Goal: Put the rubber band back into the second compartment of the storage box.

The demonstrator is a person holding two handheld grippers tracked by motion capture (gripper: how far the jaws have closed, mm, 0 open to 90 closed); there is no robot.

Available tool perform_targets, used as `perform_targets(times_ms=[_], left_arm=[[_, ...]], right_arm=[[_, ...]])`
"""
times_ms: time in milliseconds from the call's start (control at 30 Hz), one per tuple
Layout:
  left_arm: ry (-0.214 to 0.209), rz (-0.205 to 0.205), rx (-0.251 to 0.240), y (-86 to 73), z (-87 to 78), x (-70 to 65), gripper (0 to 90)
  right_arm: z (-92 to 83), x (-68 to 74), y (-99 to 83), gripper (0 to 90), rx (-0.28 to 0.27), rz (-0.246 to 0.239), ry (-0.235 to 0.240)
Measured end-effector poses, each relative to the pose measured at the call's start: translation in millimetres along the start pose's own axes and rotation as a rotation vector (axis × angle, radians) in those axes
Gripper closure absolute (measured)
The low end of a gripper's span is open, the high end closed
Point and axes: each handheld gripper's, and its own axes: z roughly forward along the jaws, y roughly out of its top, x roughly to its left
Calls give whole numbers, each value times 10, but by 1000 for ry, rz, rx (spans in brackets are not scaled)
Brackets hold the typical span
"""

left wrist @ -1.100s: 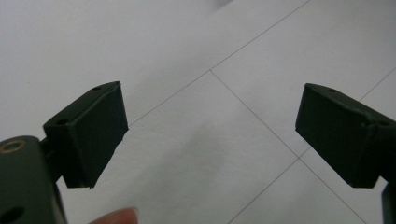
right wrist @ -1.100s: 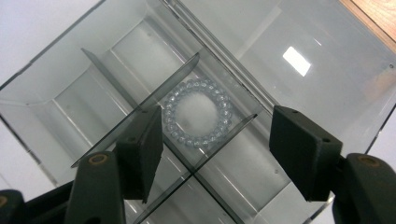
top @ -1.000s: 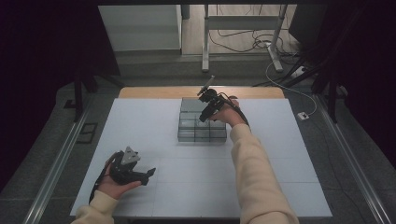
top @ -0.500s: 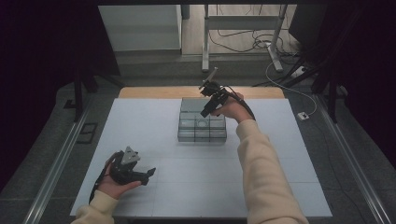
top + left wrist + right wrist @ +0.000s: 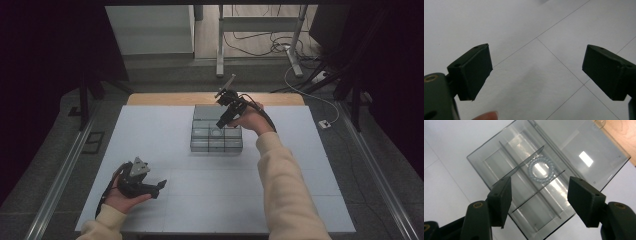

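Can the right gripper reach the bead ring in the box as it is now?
Probably yes: the right gripper is open above the box, the ring lies uncovered, though thin dividers stand close.

No readable text, label or number on anything here

A person's right gripper (image 5: 223,119) hovered over the far side of a clear compartment box (image 5: 216,129) on a white table (image 5: 220,190), while the left gripper (image 5: 159,187) lay low near the table's front left corner, well apart from the box.
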Motion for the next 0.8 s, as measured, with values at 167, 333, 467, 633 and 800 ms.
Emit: perform_targets(times_ms=[167,333,467,633,800], left_arm=[[0,-10,-3,-1,-5,17,98],[0,-3,2,2,3,5,98],[1,-3,2,3,4,1,98],[1,-2,4,2,5,-3,98],[2,-6,2,1,2,-3,98]], right_arm=[[1,59,-85,355,1,9,6],[-36,144,-204,354,-1,16,11],[-56,223,-312,353,-3,17,19],[-72,346,-461,352,-9,5,33],[-73,460,-621,352,-15,2,54]])
